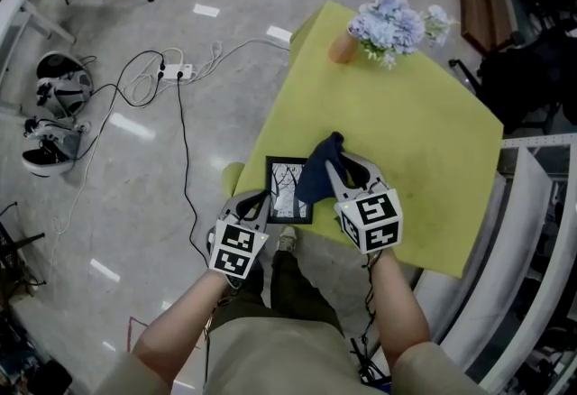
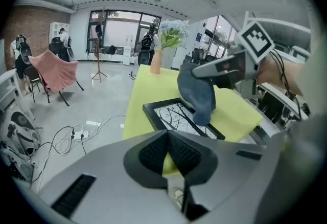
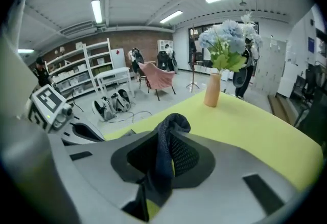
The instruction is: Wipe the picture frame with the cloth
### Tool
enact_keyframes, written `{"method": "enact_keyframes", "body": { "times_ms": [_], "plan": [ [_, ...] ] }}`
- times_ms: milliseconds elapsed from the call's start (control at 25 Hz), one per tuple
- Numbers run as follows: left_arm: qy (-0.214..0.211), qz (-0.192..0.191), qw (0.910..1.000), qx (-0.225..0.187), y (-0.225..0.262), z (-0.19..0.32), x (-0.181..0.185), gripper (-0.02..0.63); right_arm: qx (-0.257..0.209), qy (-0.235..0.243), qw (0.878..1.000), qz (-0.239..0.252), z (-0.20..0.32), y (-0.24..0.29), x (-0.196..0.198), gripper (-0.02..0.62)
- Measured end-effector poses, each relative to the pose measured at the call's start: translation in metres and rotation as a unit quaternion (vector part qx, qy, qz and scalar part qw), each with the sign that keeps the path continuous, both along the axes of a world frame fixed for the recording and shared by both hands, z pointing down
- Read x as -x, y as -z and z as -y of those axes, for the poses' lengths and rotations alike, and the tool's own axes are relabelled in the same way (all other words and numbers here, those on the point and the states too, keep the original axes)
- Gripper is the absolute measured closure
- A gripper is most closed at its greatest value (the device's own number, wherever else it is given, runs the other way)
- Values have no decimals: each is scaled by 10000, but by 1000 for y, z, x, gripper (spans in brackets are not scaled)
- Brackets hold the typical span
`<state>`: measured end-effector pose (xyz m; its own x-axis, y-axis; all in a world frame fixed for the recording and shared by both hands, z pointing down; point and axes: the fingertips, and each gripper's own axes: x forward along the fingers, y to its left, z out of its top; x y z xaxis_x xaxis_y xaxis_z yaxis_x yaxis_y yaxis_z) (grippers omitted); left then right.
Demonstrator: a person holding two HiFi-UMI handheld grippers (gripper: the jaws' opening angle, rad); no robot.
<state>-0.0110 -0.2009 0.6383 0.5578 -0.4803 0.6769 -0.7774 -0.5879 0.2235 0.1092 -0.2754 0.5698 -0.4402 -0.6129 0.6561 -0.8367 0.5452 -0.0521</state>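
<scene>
- The right gripper [image 3: 163,155] pinches a dark blue cloth [image 1: 317,169], which hangs onto the picture frame [image 1: 287,197] lying flat by the table's near edge.
- The left gripper [image 2: 168,152], jaws pressed together and empty, sits at the frame's left side. It would help to steady the frame there and wipe lightly.
- Yellow-green tablecloth [image 1: 415,132], flower vase [image 1: 383,23] at the far end, and cables [image 1: 171,73] on the grey floor.

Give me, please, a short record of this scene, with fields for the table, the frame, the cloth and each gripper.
Table: yellow-green cover, with a vase of flowers near the far edge
Picture frame: black, lies flat near the near edge
Cloth: dark blue, hangs down onto the frame's glass
Left gripper: jaws together, nothing between them, at the frame's left side
Right gripper: shut on the cloth, above the frame's right side
</scene>
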Motion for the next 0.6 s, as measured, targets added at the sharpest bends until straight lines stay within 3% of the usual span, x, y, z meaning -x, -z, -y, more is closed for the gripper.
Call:
{"method": "enact_keyframes", "body": {
  "times_ms": [240,440,600],
  "plan": [
    [-32,-11,10000,13,-1,1,-1,597,121,1062,9920,671,-25,31,75,522],
    [-105,11,9999,-43,0,0,-1,597,422,1692,9846,105,-49,-8,114,520],
    [-103,15,9999,-54,0,0,0,597,672,1655,9839,-79,-59,-42,116,520]
  ]
}}
